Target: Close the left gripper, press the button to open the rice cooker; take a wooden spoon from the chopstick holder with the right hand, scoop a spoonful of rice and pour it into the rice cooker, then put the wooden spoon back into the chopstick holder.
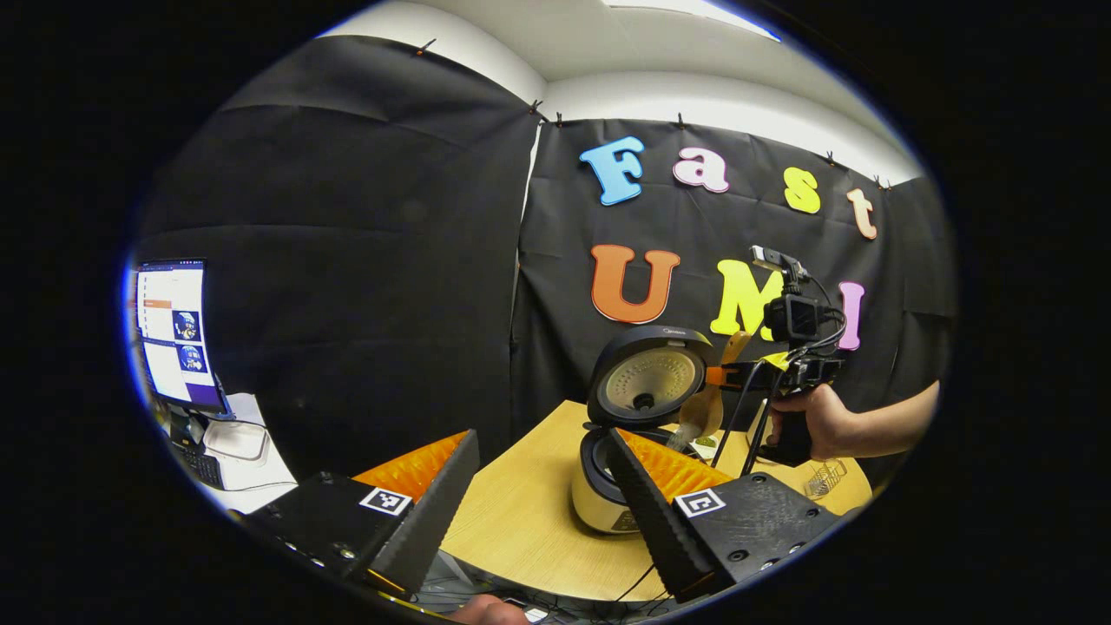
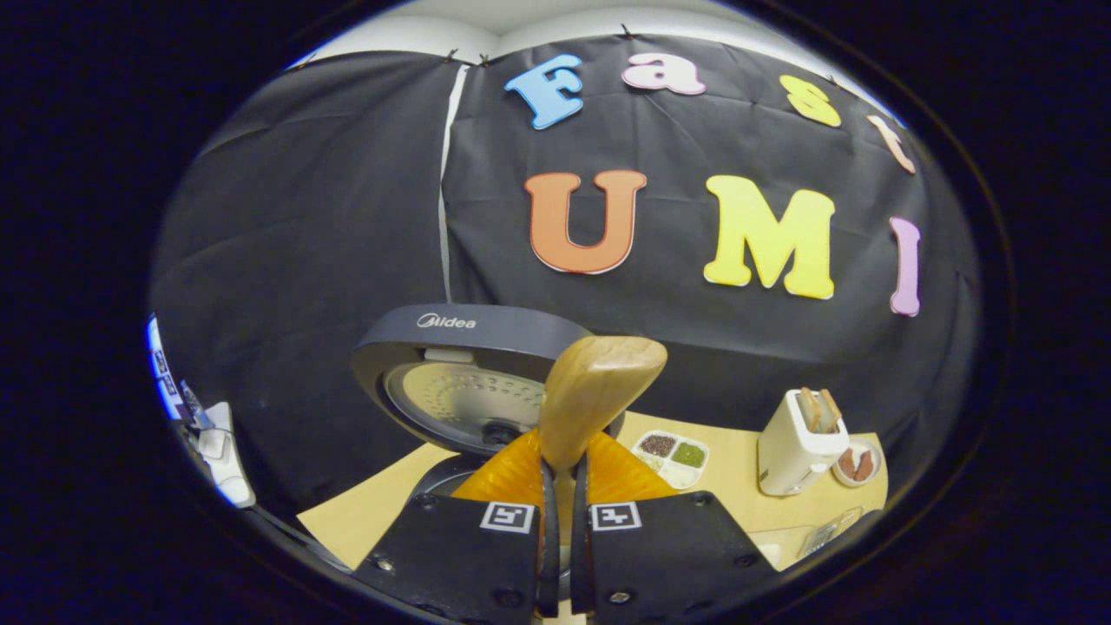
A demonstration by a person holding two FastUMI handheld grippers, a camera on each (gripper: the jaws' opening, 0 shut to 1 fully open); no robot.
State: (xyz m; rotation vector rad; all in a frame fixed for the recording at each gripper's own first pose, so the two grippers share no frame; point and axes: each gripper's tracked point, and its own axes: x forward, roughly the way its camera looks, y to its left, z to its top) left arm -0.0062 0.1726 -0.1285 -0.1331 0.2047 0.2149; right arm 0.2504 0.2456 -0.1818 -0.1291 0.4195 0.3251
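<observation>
The rice cooker point(image 1: 599, 508) stands on the wooden table point(image 1: 521, 521) with its lid point(image 1: 647, 378) raised. My left gripper point(image 1: 542, 490) hovers open in front of it, with nothing between its fingers. Beyond the cooker a hand holds my right gripper point(image 1: 719, 376), shut on the wooden spoon point(image 1: 705, 412), whose bowl hangs down just above the open pot. In the right gripper view the right gripper point(image 2: 562, 473) pinches the spoon point(image 2: 599, 391), which rises in front of the cooker lid point(image 2: 460, 386).
A divided tray of grains point(image 2: 673, 456), a white toaster point(image 2: 794, 438) and a small plate point(image 2: 855, 462) sit at the table's right. A wire holder point(image 1: 825, 477) stands by the right edge. A monitor point(image 1: 174, 334) glows at far left.
</observation>
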